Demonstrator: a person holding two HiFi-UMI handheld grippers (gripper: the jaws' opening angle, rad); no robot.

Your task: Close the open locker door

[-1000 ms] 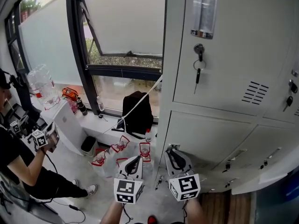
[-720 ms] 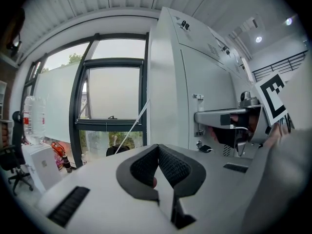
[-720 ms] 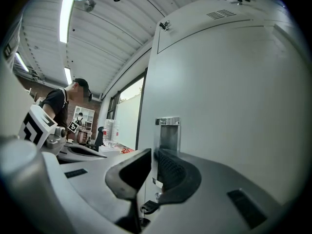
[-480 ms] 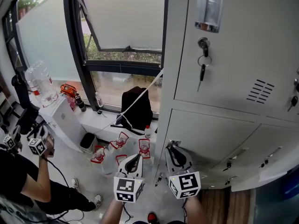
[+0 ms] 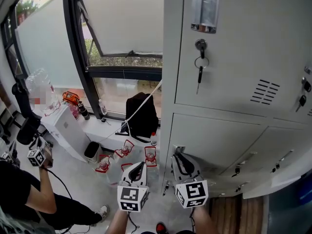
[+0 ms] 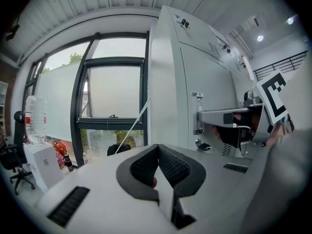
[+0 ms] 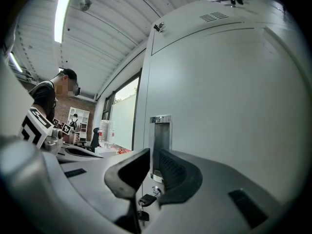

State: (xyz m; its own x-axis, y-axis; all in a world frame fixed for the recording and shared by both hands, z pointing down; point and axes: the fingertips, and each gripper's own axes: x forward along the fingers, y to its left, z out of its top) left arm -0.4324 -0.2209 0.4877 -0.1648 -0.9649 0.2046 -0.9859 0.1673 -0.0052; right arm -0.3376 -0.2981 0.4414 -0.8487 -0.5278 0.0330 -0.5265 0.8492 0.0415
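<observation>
- Locker door [image 5: 229, 67] fills the upper right of my head view. Its recessed handle [image 5: 203, 9] sits at the top and a key [image 5: 199, 72] hangs from the lock below it.
- Seen from the right gripper view, the door's face lies level with the cabinet's edge. I judge it shut, or all but shut.
- Lower doors [image 5: 214, 140] sit under it. A panel edge at the bottom right seems to jut out, but I cannot tell whether that one is ajar.
- Right tongs [image 5: 181, 161] point at the cabinet's lower left corner. They are near the metal, and I cannot tell whether they touch it.
- Their jaws are opening, with a narrow gap between the pads and nothing gripped. Through the gap I see only the handle and key beyond.
- Left tongs [image 5: 140, 165] hang just beside the right ones, over the floor and off the cabinet. They are clenched, tips meeting, and hold nothing.
- By my reading the swing of the door is done. What may be left is a last press to seat it and a look at that bottom-right panel.
- Further out on the left is a window [image 5: 122, 18], with a black backpack [image 5: 143, 113] on the ledge under it and red-labelled bottles [image 5: 126, 150] on the floor.
- At the far left another person [image 5: 24, 189] holds a gripper of their own, well apart from the lockers.
</observation>
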